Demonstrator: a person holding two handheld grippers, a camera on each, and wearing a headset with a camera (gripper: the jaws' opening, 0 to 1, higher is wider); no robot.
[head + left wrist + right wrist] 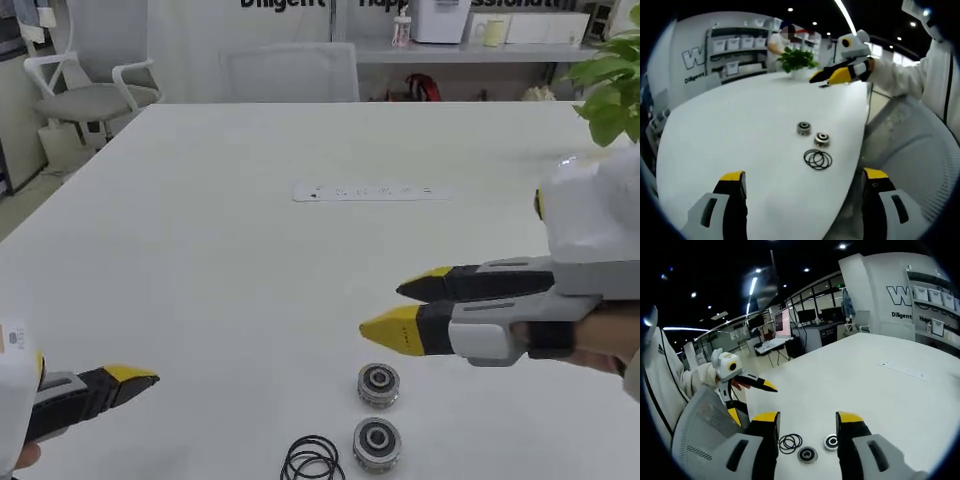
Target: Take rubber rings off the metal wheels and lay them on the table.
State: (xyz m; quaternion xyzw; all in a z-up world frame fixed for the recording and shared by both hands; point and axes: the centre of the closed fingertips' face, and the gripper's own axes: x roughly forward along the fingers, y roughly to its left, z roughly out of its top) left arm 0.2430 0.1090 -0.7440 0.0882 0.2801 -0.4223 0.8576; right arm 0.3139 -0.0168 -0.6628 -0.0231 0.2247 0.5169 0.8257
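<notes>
Rings (311,458) lie loose on the tabletop (250,250) beside two wheels (378,384), seemingly stripped already; left gripper (803,174) and right gripper (381,309) hover spread, empty.

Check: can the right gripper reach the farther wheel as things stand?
Probably yes. The right gripper hovers open close to the farther wheel, with only bare table between; the rubber rings lie off to the side.
</notes>
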